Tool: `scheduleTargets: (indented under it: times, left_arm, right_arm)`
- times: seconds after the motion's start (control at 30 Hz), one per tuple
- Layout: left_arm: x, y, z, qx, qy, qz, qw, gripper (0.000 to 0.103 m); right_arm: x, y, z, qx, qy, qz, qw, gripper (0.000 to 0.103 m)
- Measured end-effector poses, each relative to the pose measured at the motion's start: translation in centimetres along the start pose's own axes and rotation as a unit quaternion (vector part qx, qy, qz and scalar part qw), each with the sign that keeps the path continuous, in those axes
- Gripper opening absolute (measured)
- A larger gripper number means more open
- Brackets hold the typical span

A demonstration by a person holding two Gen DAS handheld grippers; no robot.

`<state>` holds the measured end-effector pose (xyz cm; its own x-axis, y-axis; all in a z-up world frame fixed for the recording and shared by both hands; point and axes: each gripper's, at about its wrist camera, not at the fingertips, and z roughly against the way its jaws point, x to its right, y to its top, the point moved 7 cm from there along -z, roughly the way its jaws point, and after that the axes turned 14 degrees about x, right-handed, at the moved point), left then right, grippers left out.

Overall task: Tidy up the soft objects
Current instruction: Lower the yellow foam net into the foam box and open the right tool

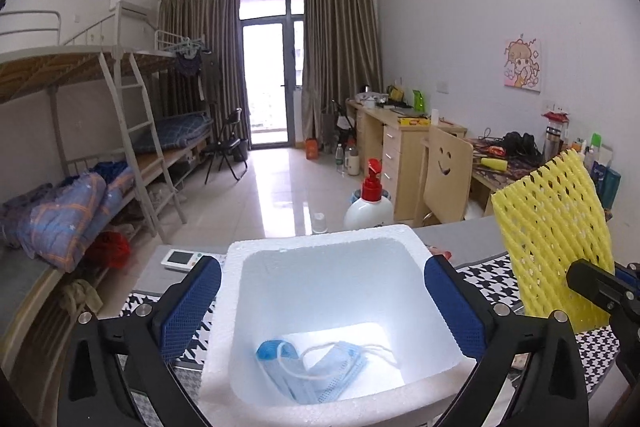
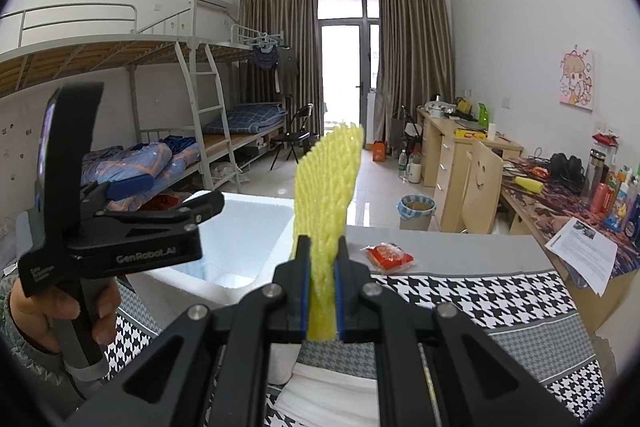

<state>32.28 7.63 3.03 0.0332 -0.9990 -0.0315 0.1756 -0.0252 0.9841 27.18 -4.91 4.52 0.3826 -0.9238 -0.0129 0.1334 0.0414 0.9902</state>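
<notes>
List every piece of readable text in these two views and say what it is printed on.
"GenRoboL.AI": on the black body of the left gripper, the seventh letter unclear.
Small print on its lower edge: too blurred to read.
Printed sheet on the desk: too small.
Bottle labels: unreadable.

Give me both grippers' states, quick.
Left gripper: open, empty, over the foam box.
Right gripper: shut on the yellow foam net.
</notes>
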Motion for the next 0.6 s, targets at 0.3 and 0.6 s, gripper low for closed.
scheduleTargets:
  times: [0.3,0.6]
  left_arm:
    - [-2.2,0.3,1.1,0.008,0.017,0.012,0.9998,0.102]
    - [-6.6,0.4,3.8,0.023,0.064,0.018,0.9976,0.102]
  right_arm:
    - [-1.0,0.2,-0.5,0.001,0.005,0.011,1.000,0.013]
    - [-3.6,0.6,-2.5,-0.002,0.041,0.015,0.999,0.013]
